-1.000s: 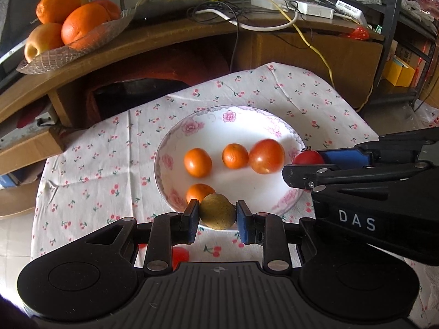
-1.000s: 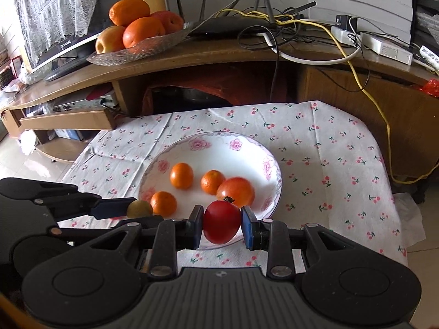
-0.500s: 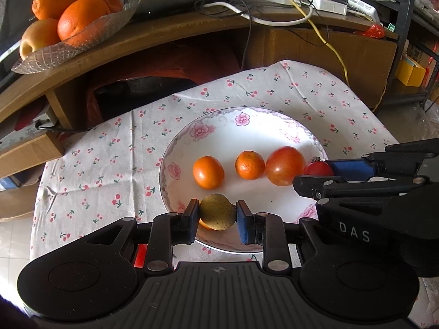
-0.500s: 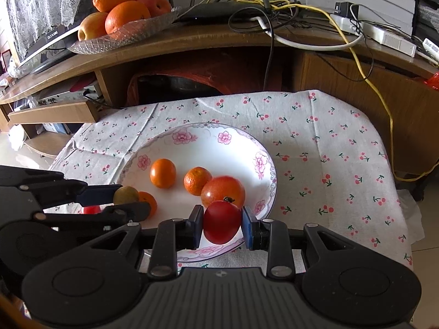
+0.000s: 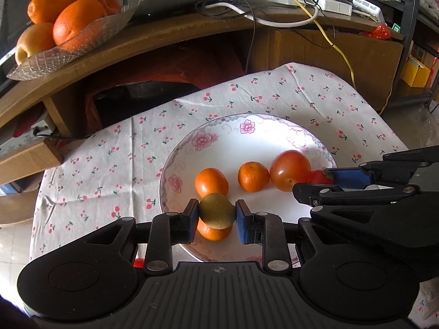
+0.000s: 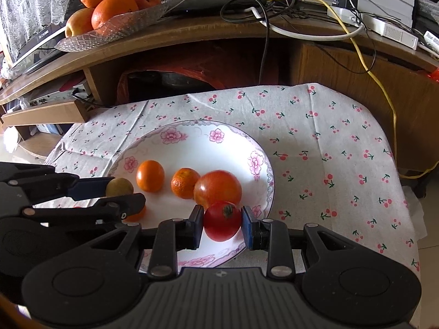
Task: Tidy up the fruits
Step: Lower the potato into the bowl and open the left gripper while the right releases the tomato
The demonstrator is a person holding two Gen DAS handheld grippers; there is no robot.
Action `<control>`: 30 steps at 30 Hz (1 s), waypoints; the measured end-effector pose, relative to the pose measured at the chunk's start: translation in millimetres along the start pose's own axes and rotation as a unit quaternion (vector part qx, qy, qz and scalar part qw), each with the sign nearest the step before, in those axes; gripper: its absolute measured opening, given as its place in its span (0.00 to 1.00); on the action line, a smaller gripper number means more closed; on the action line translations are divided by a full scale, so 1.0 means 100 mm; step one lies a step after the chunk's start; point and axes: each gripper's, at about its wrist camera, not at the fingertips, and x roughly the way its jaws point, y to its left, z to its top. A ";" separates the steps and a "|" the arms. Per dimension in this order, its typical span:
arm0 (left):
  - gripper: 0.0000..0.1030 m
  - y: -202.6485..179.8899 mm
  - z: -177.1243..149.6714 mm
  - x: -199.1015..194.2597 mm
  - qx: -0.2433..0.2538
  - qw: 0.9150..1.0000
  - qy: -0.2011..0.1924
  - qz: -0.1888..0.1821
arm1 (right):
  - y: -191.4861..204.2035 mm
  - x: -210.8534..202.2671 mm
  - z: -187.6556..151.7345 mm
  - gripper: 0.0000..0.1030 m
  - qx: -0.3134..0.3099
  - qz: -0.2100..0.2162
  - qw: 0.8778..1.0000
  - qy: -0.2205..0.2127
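Blue-padded, my left gripper (image 5: 216, 215) clamps a brown-green fruit (image 5: 216, 210); my right gripper (image 6: 222, 223) clamps a red tomato (image 6: 222, 220) over the plate (image 6: 219, 137).

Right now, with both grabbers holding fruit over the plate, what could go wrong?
1. The left gripper holds the round green-brown fruit right above a small orange; dropped, it may bounce off and roll.
2. The right gripper holds the red tomato near the floral plate rim, beside the big tomato; it could roll onto the cherry-print cloth.
3. The two grippers sit close and might bump.
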 end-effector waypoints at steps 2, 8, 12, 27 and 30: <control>0.34 0.00 0.00 0.03 -0.001 1.000 0.003 -0.001 | -0.01 0.02 0.00 0.30 0.001 -0.001 1.000 0.001; 0.35 0.01 0.03 0.07 -0.003 1.000 0.004 0.000 | -0.02 0.06 0.02 0.30 0.003 0.000 1.000 -0.001; 0.36 0.04 0.03 0.09 -0.011 1.000 0.008 -0.002 | -0.02 0.06 0.02 0.31 0.004 0.001 1.000 -0.002; 0.42 0.12 0.08 0.01 -0.039 0.999 0.000 -0.006 | -0.07 -0.02 0.08 0.31 0.034 0.027 0.999 -0.010; 0.44 0.13 0.09 0.00 -0.040 0.999 -0.002 -0.006 | -0.07 -0.04 0.08 0.31 0.038 0.029 0.999 -0.013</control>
